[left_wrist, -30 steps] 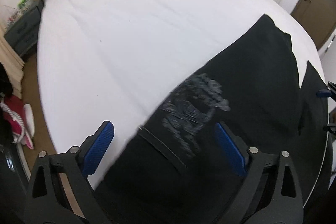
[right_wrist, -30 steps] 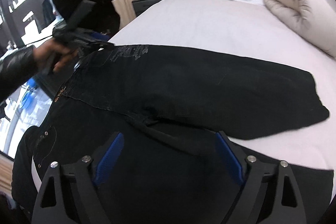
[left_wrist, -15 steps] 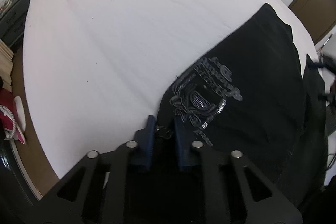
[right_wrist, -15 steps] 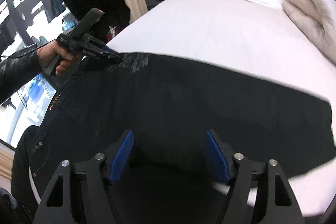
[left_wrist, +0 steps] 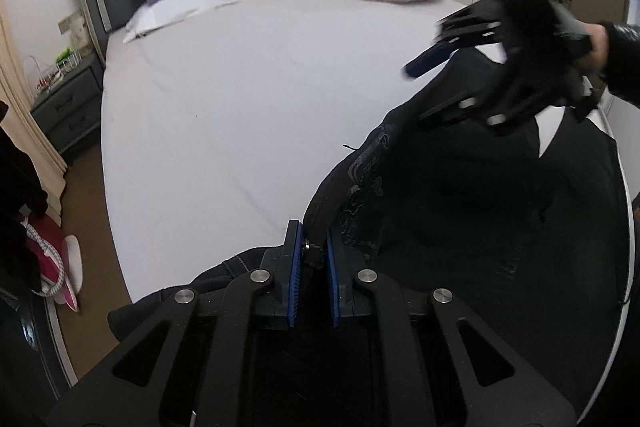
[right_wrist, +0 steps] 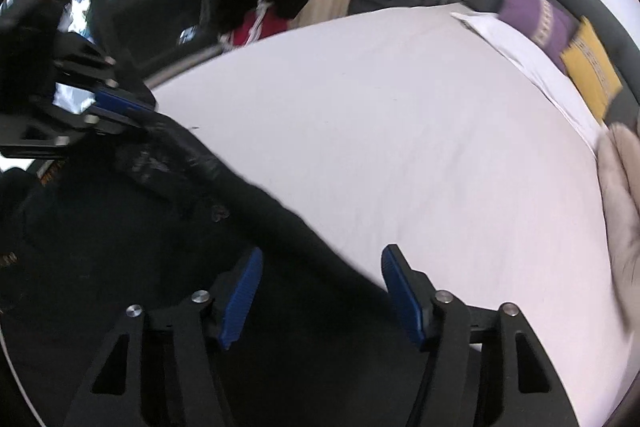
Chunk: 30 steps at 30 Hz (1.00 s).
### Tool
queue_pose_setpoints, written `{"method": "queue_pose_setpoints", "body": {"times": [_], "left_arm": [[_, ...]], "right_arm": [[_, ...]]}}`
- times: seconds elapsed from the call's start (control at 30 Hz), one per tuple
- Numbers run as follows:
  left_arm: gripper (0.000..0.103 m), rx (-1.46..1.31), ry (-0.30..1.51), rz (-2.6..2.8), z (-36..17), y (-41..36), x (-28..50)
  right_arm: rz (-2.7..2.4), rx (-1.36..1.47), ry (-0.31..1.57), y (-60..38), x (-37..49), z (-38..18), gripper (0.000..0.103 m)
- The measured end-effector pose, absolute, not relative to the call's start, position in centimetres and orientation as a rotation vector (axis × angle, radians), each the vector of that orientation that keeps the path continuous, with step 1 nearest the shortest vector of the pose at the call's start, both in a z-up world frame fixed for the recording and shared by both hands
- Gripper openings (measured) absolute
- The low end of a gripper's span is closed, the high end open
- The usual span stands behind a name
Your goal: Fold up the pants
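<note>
Lifted since a second ago, the black printed denim pants [left_wrist: 460, 211] hang pinched in the left gripper [left_wrist: 311, 259]; the right gripper [right_wrist: 320, 297] has wide jaws above the white-sheeted bed [right_wrist: 400, 147].

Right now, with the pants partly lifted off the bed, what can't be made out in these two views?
- Left wrist view: the right gripper is motion-blurred, so its fingertips are unclear.
- Left wrist view: the far leg ends of the pants are hidden behind the right gripper and the raised fabric.
- Right wrist view: the left gripper is blurred; its exact grip point is unclear.
- Right wrist view: the folded duvet is cut off by the right edge.
</note>
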State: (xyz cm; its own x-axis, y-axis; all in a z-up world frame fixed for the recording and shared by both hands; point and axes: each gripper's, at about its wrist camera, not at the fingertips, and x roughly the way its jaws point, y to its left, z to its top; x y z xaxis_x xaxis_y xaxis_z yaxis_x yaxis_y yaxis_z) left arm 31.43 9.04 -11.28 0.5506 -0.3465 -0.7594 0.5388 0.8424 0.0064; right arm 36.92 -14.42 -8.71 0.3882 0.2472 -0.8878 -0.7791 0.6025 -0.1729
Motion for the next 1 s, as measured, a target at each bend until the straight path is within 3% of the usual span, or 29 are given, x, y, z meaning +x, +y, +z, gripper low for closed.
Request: {"method": "queue_pose_setpoints", "body": {"times": [0.1,0.13,0.17,0.23,0.6,1.0], "left_arm": [[0.010,0.237,0.835,-0.534,-11.4,9.1,31.3],[0.010,0.233,0.834,-0.532,-11.0,9.0,30.4],[0.010,0.228,0.833,-0.530,-11.0,9.1,30.4],[0.010,0.218,0.830,-0.530,-10.7,9.5,28.3],[0.010,0.148,0.765,-0.576,-8.5,11.2,21.9],[0.010,0.480,0.866,-0.792,-10.0,5.7,6.3]], "right_arm": [[0.755,-0.685,1.019,-13.0,37.6,-9.8,0.041],[0.754,-0.694,1.043,-12.7,37.9,-10.3,0.024],[0.747,-0.698,1.051,-12.5,38.0,-10.5,0.015],[0.757,-0.658,1.062,-12.3,38.3,-10.2,0.010],[0.881,-0.584,0.996,-10.8,31.8,-7.1,0.004],[0.989,-1.180,0.958,-9.9,13.4,-10.3,0.004]]}}
